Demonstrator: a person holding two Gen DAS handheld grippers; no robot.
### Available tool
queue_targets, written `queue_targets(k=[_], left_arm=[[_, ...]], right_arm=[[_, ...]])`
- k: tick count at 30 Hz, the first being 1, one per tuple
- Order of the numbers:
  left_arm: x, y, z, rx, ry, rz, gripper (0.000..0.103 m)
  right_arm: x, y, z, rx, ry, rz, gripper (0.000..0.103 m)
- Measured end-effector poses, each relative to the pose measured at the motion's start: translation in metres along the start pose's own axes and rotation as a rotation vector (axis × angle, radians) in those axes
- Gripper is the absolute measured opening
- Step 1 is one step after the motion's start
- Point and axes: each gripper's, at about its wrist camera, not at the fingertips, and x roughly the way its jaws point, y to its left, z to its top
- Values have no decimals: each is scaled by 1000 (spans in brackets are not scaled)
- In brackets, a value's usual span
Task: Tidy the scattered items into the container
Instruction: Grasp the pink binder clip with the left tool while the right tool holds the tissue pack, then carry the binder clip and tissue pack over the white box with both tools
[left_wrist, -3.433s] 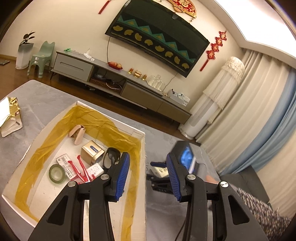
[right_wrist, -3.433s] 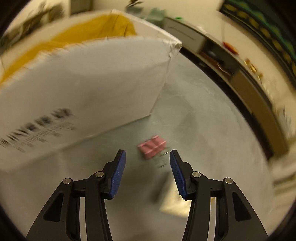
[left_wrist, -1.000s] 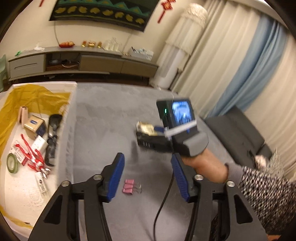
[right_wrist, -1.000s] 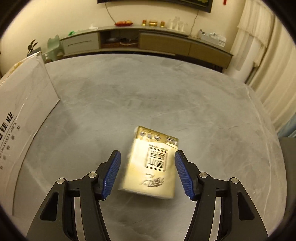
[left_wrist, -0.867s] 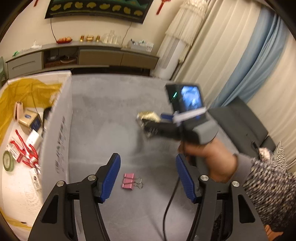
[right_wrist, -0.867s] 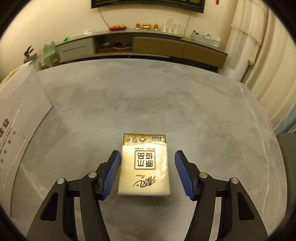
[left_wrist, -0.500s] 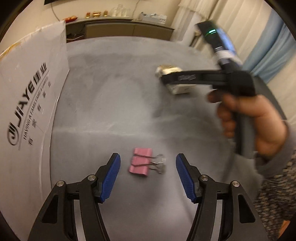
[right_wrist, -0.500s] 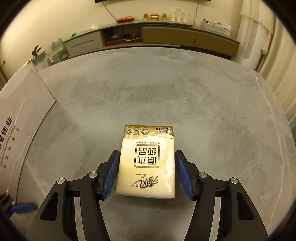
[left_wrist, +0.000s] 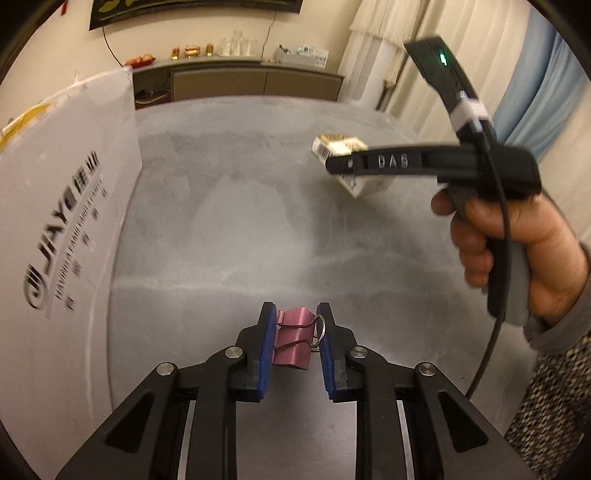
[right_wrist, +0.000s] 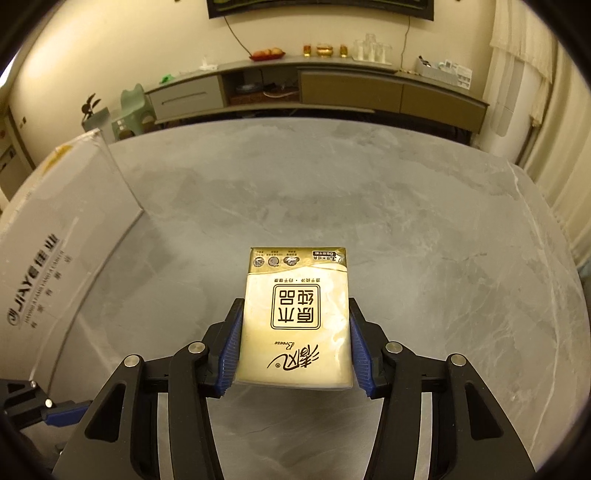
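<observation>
A pink binder clip (left_wrist: 294, 339) is clamped between the blue pads of my left gripper (left_wrist: 294, 341), low over the grey table. My right gripper (right_wrist: 293, 349) is shut on a gold tissue pack (right_wrist: 295, 317), which fills the gap between its pads. From the left wrist view that same tissue pack (left_wrist: 338, 147) hangs above the table in the right gripper (left_wrist: 334, 164), held by a hand (left_wrist: 517, 254). The white cardboard box (left_wrist: 62, 206) stands at the left, only its printed outer wall showing; the box (right_wrist: 55, 251) is also at the left in the right wrist view.
The grey marble table (right_wrist: 369, 192) stretches wide behind and to the right of the tissue pack. A low TV cabinet (right_wrist: 314, 88) with glasses and fruit lines the far wall. Curtains (left_wrist: 388, 40) hang at the right. A cable (left_wrist: 491, 354) trails from the right gripper.
My left gripper came down around the pink binder clip and shut on it. My right gripper shut on the tissue pack and lifted it off the table.
</observation>
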Motion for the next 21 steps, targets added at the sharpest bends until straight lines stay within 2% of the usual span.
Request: queue_targets(k=[9, 21], left_arm=[[-26, -10, 11, 6, -72, -45, 23], [-65, -5, 24, -19, -163, -84, 23]], right_arm=[[-15, 17, -4, 15, -17, 63, 54], [-46, 37, -22, 50, -70, 77, 54]])
